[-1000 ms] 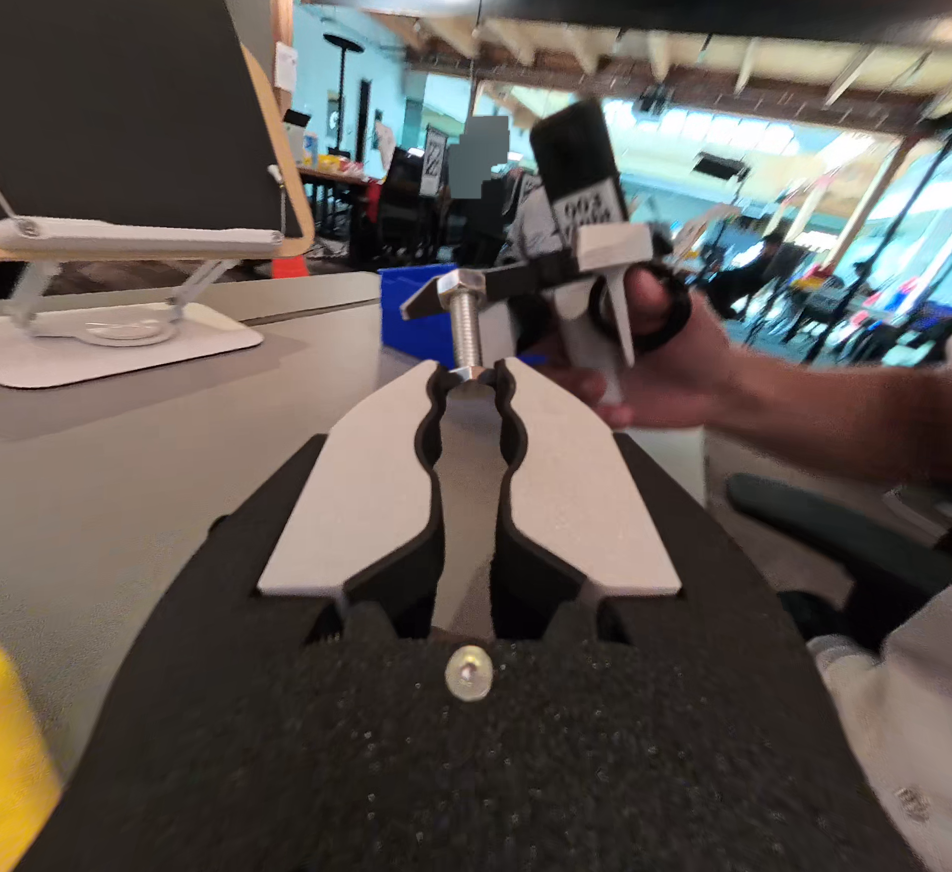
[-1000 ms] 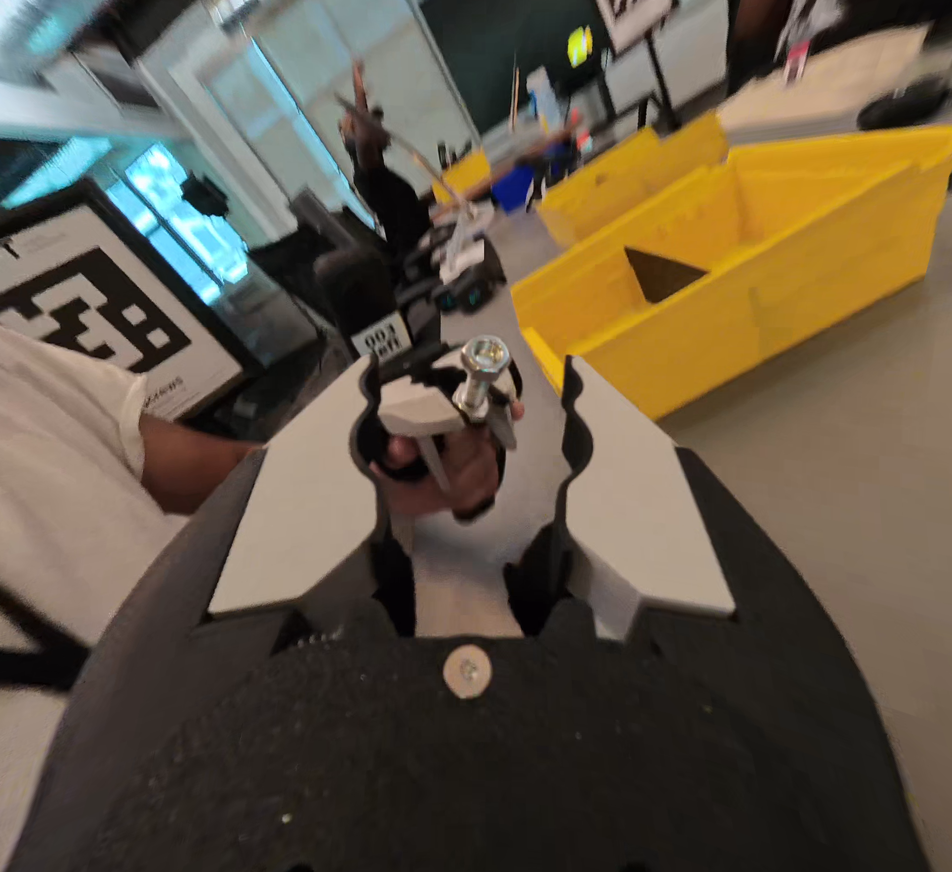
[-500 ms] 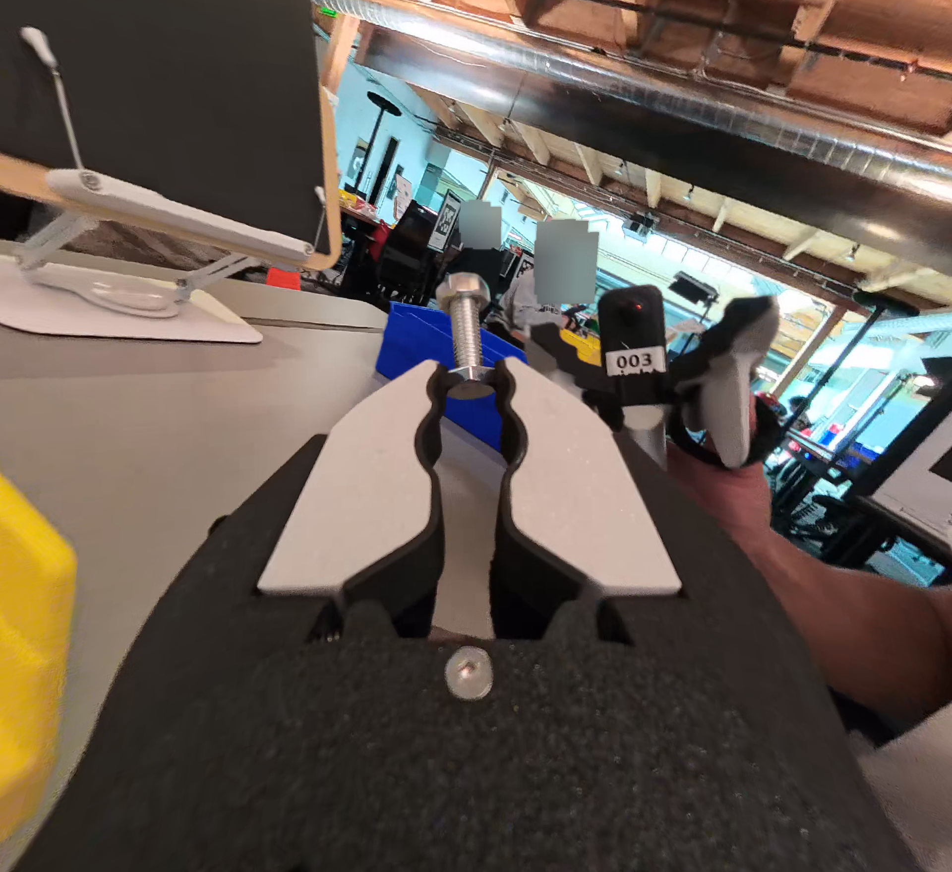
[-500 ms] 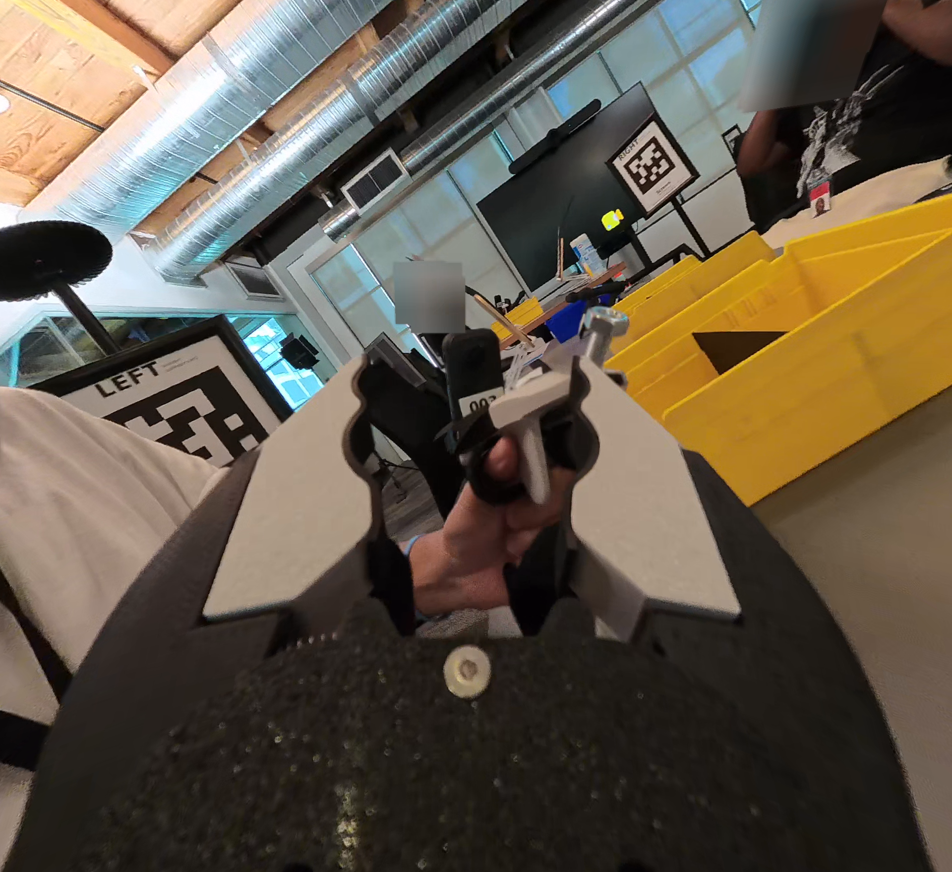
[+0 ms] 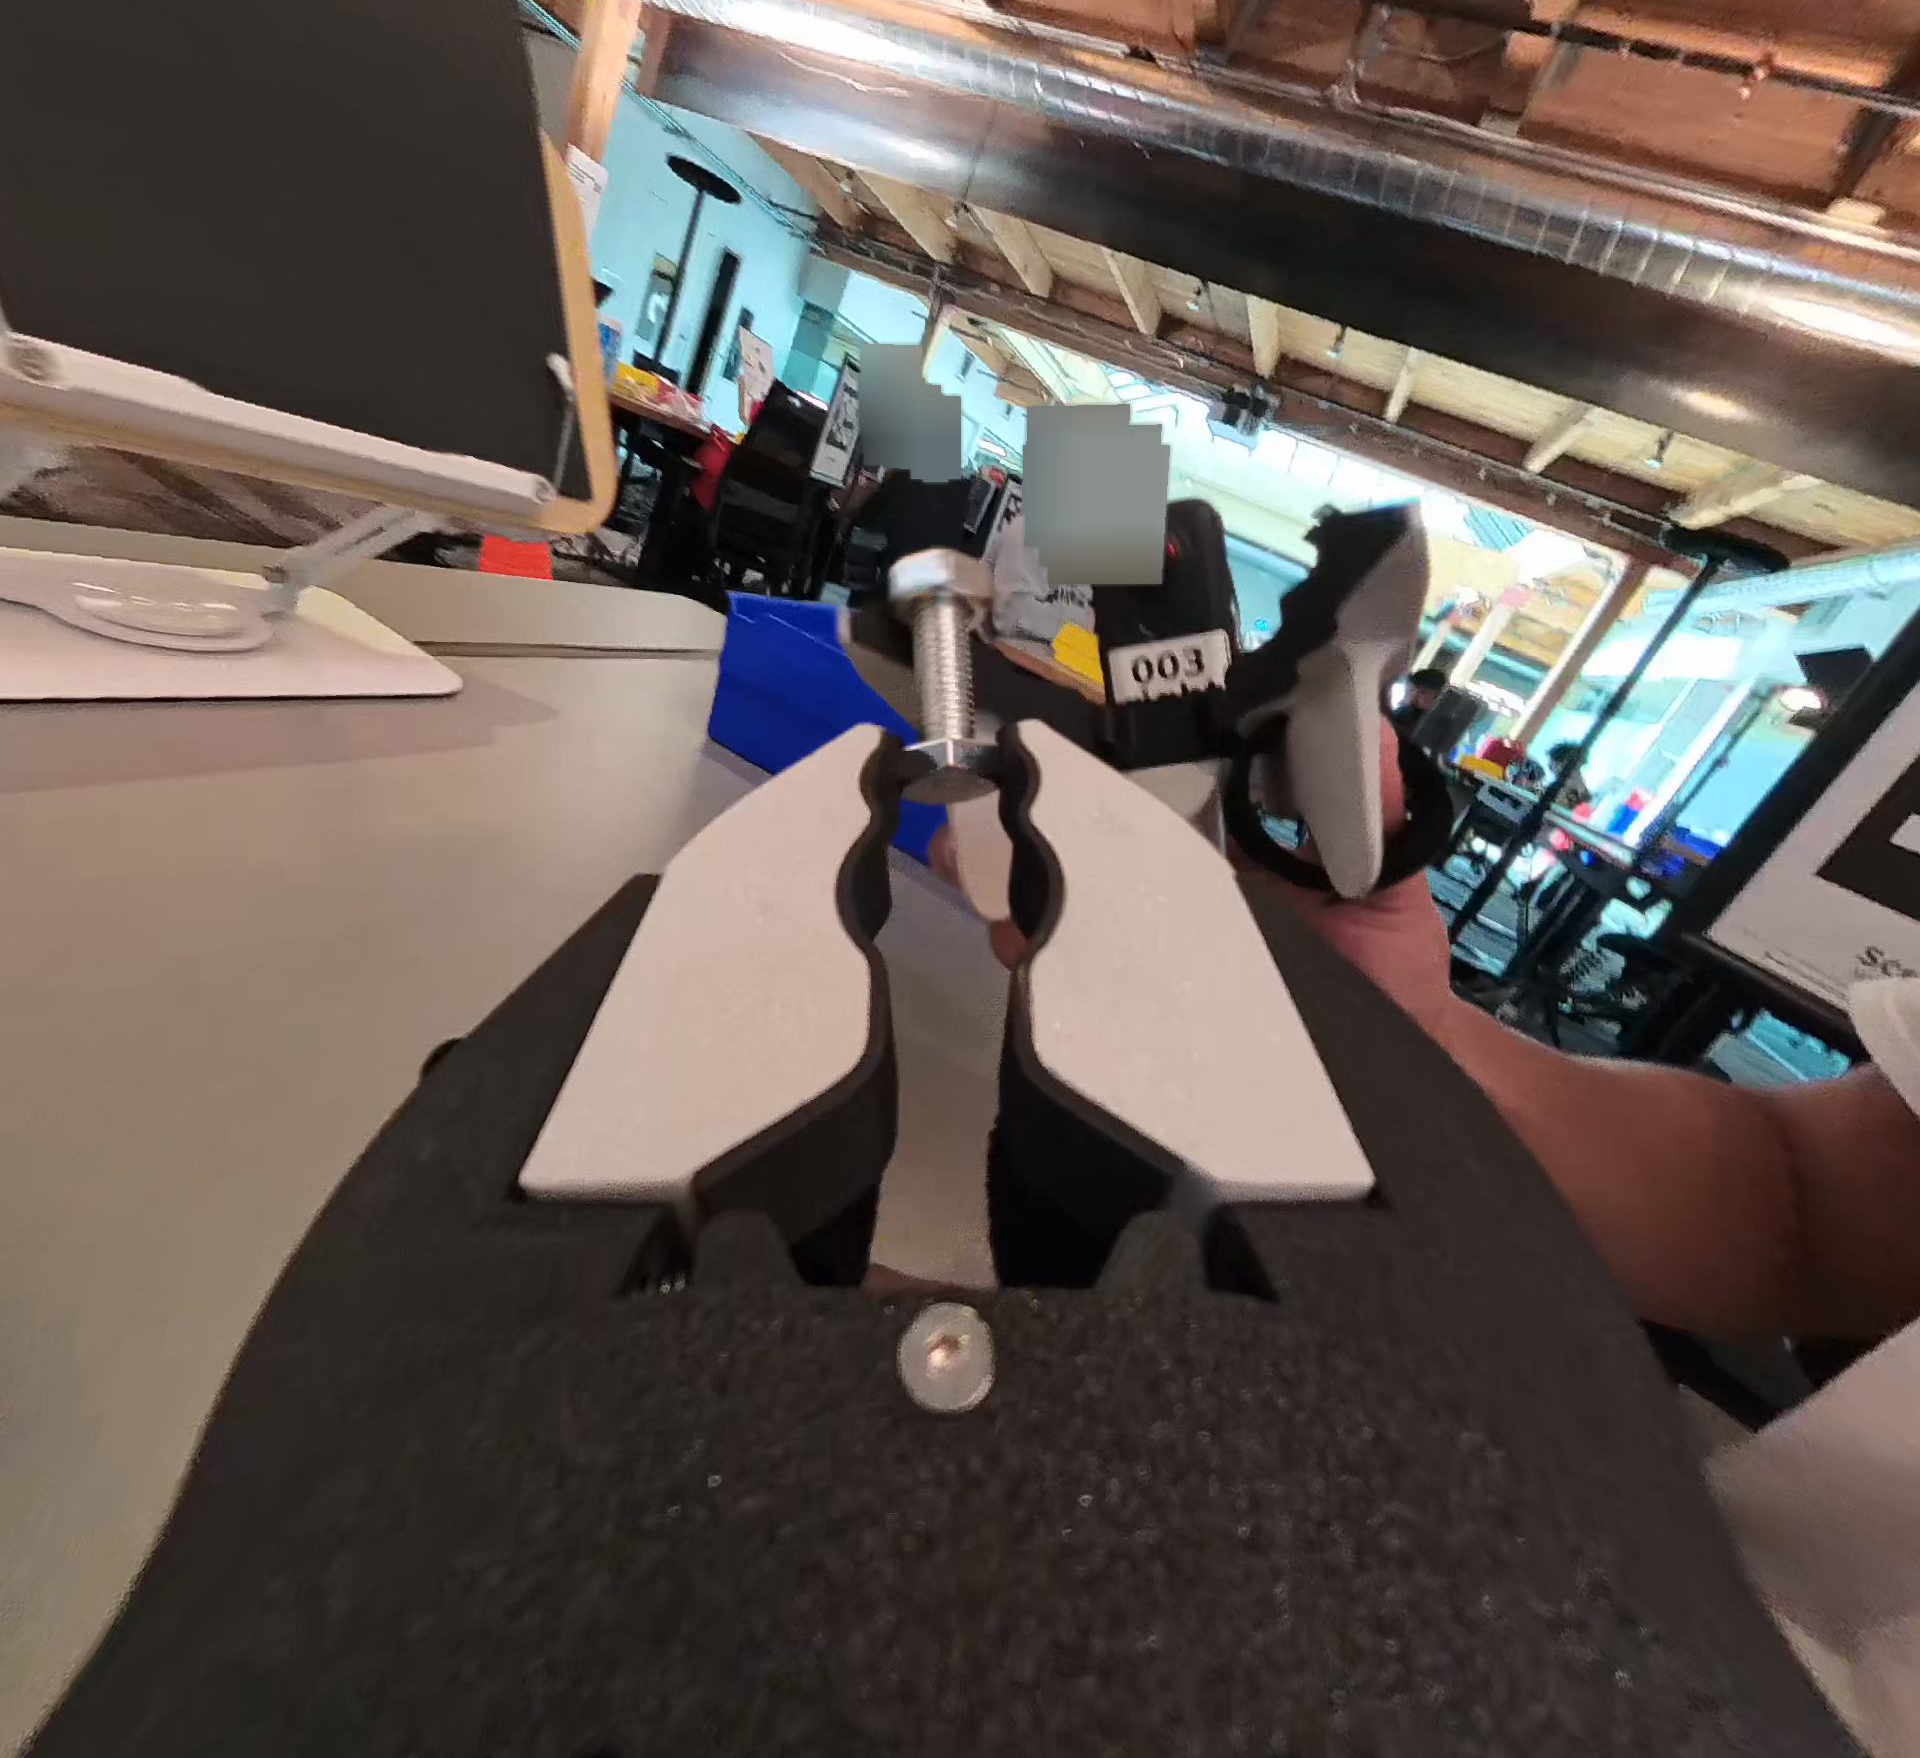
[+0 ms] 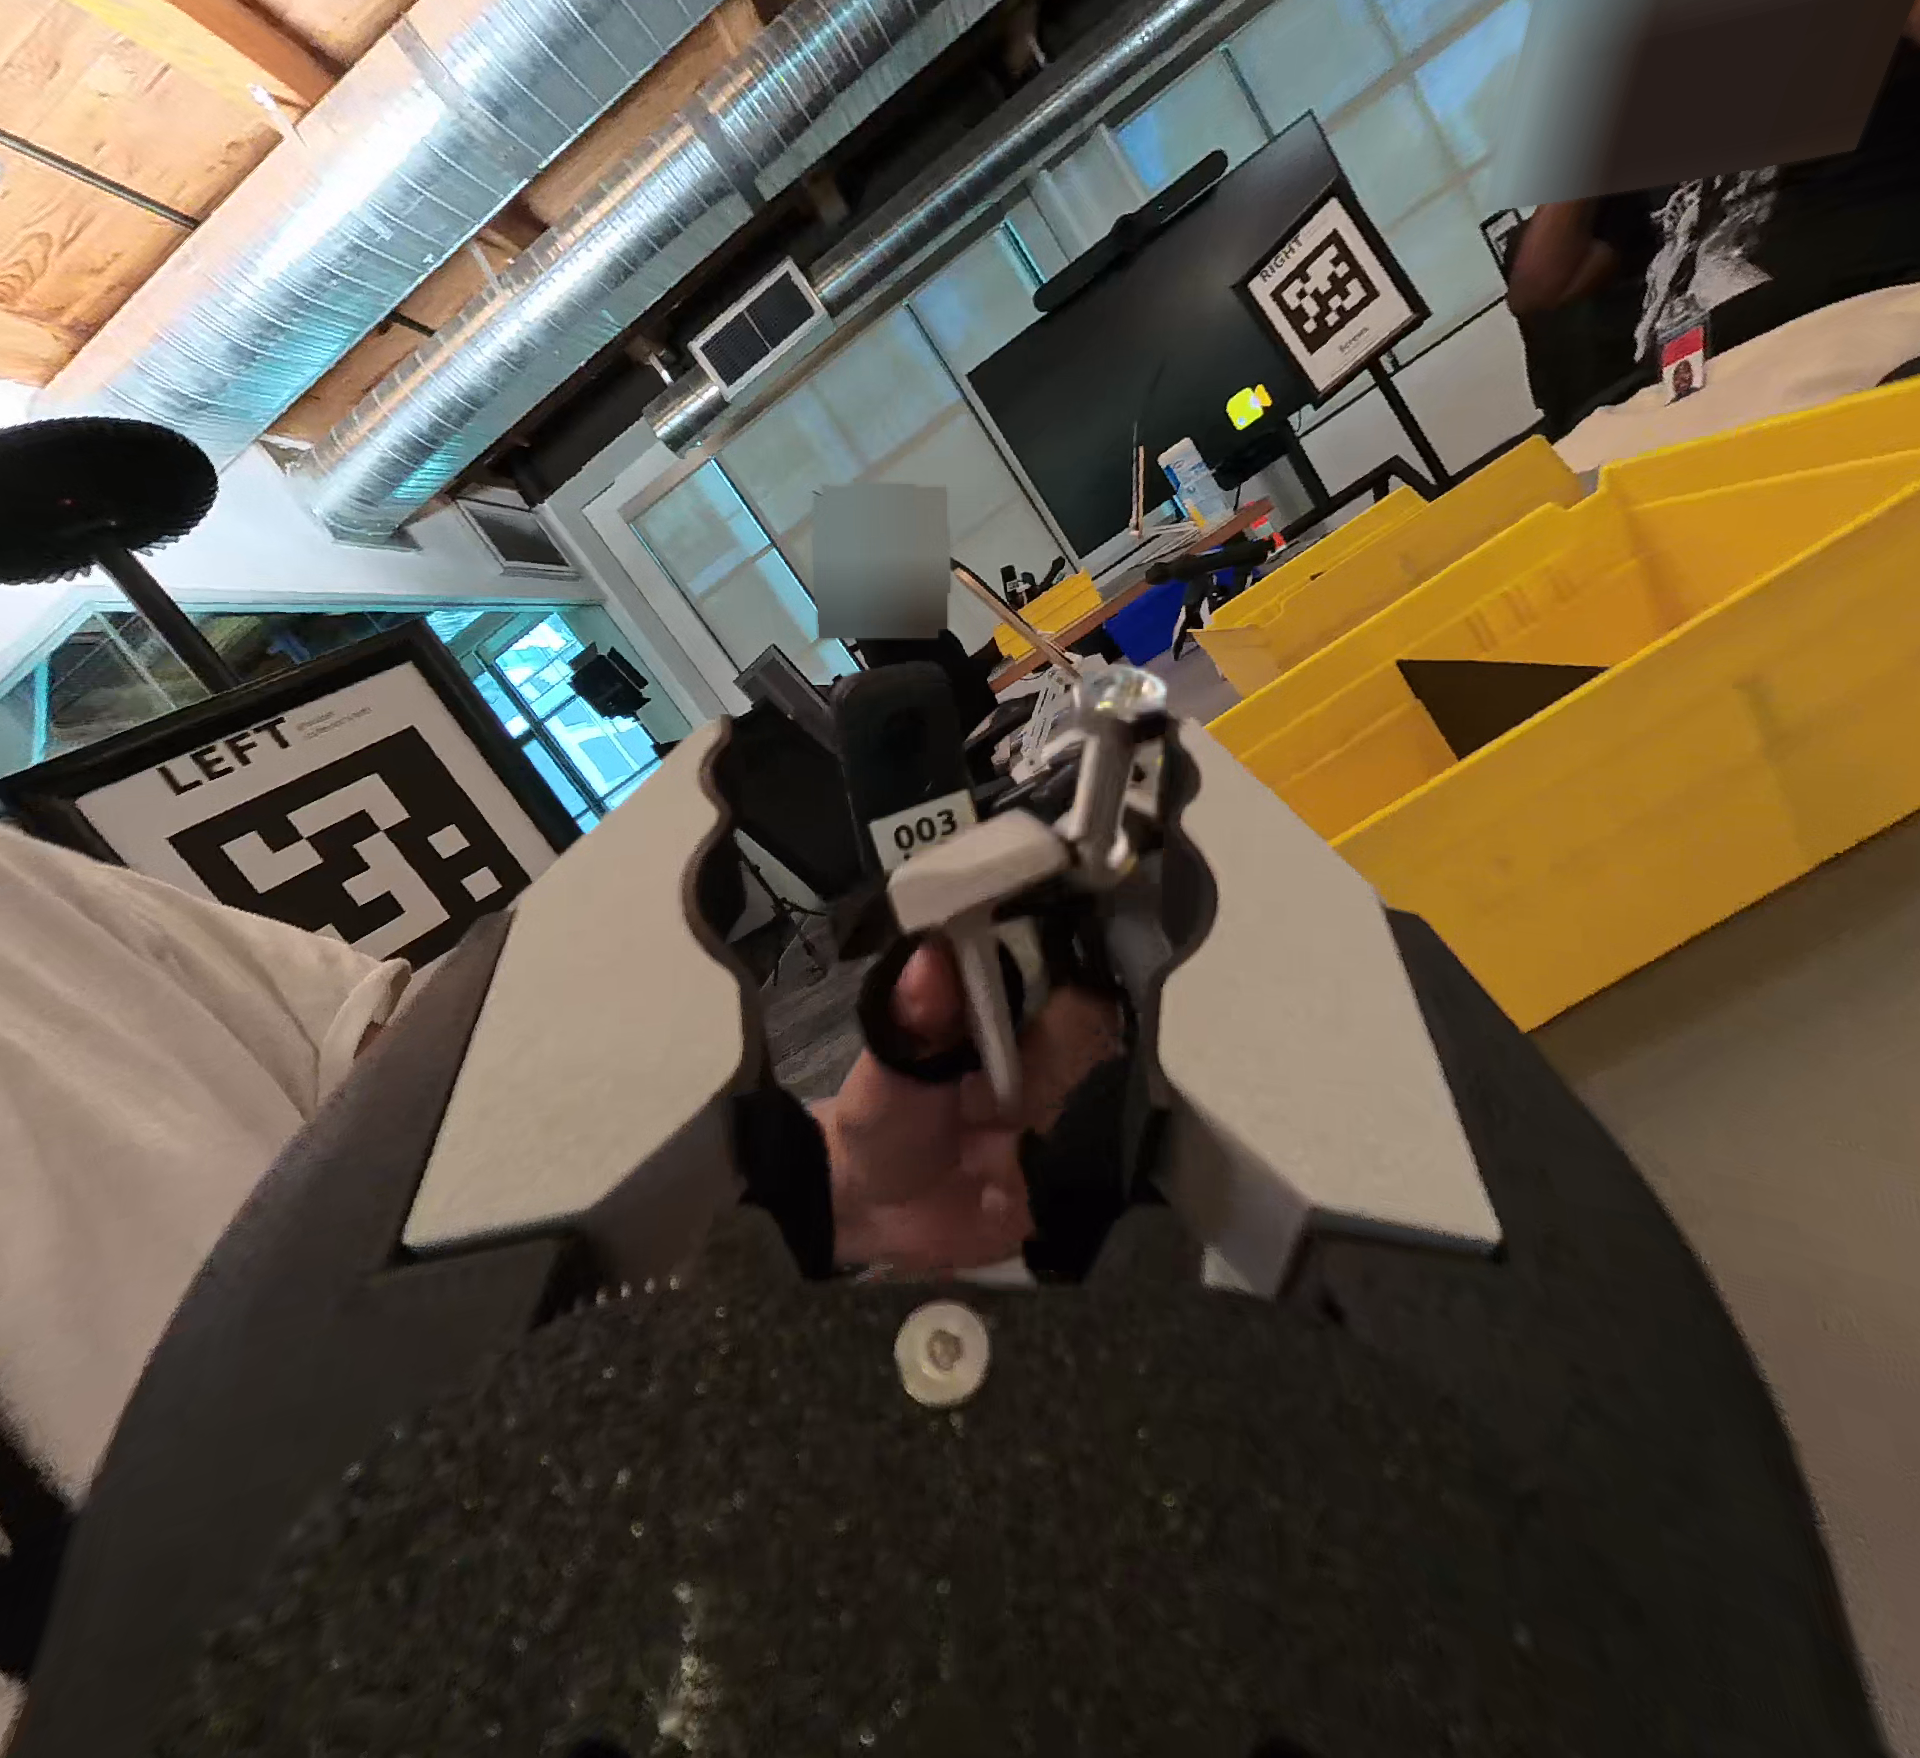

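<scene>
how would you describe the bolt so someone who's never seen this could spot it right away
Start at the grey table with the blue bin at its far edge. In front of that bin, the left gripper is shut on a silver bolt by its lower end. The bolt stands nearly upright, threaded, with a hexagonal head on top: the only shiny metal thing between the pale fingers.

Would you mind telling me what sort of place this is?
Probably a shared workshop or lab: exposed wooden beams and metal ducts overhead, yellow parts bins on a grey table, printed marker boards on stands.
</scene>
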`<state>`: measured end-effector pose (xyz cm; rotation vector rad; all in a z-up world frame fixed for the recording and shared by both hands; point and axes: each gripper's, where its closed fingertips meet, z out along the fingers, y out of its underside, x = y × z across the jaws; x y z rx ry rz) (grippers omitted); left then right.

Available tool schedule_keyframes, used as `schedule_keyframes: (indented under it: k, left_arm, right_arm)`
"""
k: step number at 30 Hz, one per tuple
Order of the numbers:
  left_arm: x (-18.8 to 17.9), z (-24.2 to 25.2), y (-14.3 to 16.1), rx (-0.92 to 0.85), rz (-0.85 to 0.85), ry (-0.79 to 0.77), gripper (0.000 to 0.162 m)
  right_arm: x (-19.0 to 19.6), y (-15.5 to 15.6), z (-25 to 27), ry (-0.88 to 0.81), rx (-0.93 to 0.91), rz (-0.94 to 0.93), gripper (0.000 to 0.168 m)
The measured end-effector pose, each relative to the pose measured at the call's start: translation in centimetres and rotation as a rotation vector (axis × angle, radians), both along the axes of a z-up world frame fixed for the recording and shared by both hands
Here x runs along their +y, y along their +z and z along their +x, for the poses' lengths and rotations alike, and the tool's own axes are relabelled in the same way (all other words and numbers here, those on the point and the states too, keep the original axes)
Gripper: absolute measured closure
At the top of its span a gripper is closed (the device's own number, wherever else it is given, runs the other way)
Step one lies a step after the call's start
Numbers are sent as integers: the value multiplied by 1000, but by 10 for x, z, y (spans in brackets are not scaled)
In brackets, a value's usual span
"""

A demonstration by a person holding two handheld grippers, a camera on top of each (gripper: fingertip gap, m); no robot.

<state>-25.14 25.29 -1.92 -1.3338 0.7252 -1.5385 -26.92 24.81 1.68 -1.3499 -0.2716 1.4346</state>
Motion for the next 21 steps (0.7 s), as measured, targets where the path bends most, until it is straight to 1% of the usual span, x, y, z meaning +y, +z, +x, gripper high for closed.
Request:
schedule_keyframes:
  k: [2, 4, 7, 10, 12, 14, 17, 20, 21]
  left_arm:
    - [16, -9, -5, 3, -44, 43, 144]
    - [26, -14, -6, 0, -58, 66, 144]
    - [24, -9, -8, 9, -58, 51, 144]
    - [3, 6, -9, 14, -58, -24, 144]
    - [-13, 17, -10, 33, -32, -71, 144]
    - [-22, 24, -11, 37, -36, -110, 144]
    - [-18, 25, -13, 27, -71, -117, 144]
    - [0, 12, -7, -27, -102, -66, 144]
    - [8, 7, -9, -28, -122, -39, 144]
  right_arm:
    - [-10, 0, 7, 31, 25, 22, 103]
    - [-9, -4, 18, -9, 27, 22, 103]
    - [1, -15, 30, -49, 10, -10, 102]
    - [14, -26, 29, -72, 9, -44, 95]
    - [13, -25, 19, -35, 39, -50, 94]
    - [12, -20, 12, -37, 68, -29, 93]
    - [3, -8, 9, -39, 87, 26, 94]
    - [-1, -10, 15, -43, 96, 18, 92]
    - [-6, -11, 16, -22, 95, 34, 106]
